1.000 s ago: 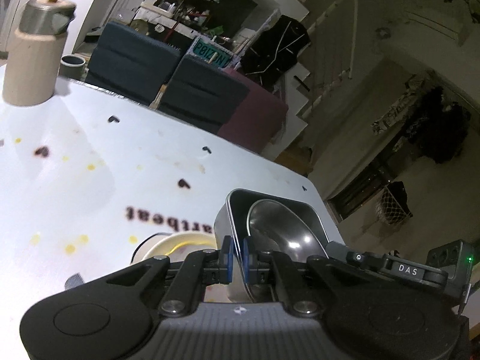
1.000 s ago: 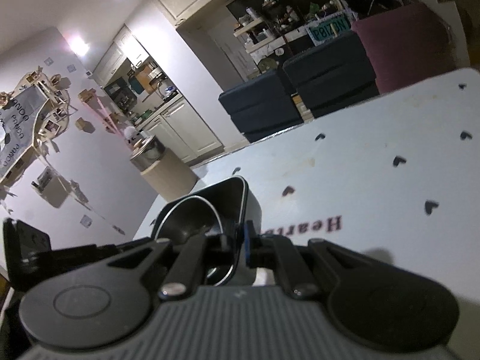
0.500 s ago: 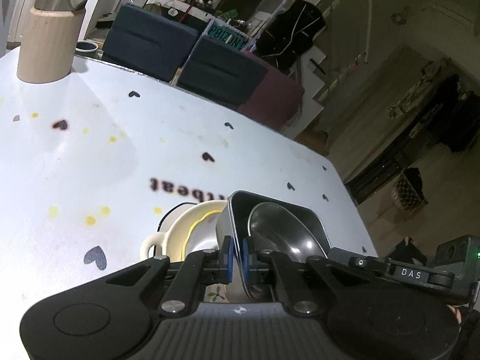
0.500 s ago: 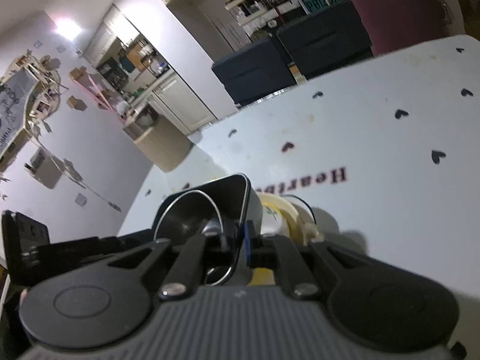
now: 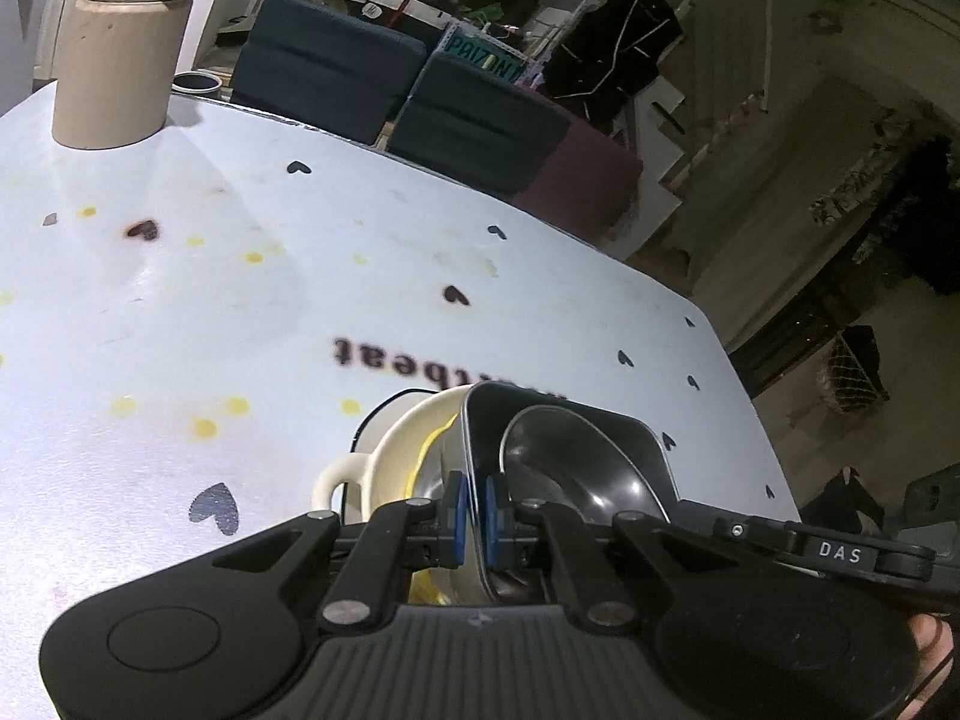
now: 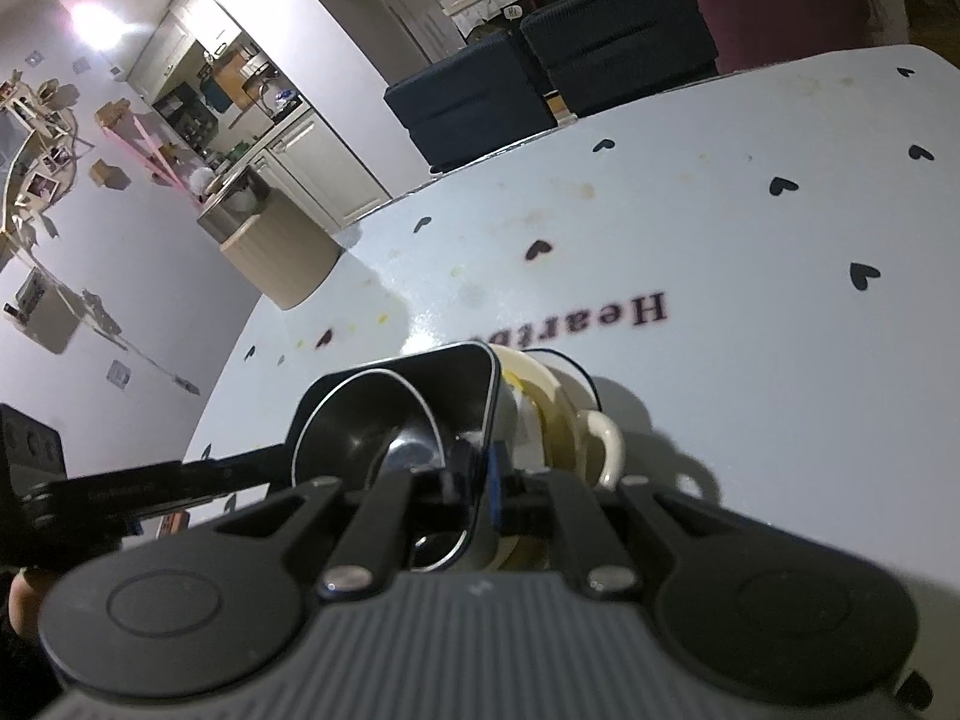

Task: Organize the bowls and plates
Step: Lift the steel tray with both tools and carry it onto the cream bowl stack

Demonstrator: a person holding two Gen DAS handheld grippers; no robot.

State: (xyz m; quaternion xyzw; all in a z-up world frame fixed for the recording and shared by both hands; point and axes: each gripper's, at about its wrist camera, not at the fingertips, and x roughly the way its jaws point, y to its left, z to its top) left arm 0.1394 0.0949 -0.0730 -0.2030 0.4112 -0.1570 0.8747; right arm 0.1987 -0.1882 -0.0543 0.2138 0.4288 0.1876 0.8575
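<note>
A rectangular steel tray (image 5: 606, 426) (image 6: 462, 378) carries a round steel bowl (image 5: 564, 474) (image 6: 366, 432). My left gripper (image 5: 474, 516) is shut on the tray's left wall, blue pads either side of the rim. My right gripper (image 6: 477, 480) is shut on the tray's opposite wall. The tray hangs tilted just over a cream two-handled bowl (image 5: 396, 450) (image 6: 558, 414) with a yellow inner rim, which sits on the white table (image 5: 240, 312) (image 6: 750, 390). Whether tray and cream bowl touch is hidden.
A beige canister with a steel lid (image 5: 120, 54) (image 6: 276, 252) stands at the table's far left corner. Dark blue chairs (image 5: 396, 84) (image 6: 552, 78) line the far edge. The tablecloth carries heart prints and yellow stains. A hand (image 5: 930, 648) holds the other gripper.
Both grippers have come down with the tray and steel bowl. The cream bowl, barely visible before, now lies directly under the tray's far side.
</note>
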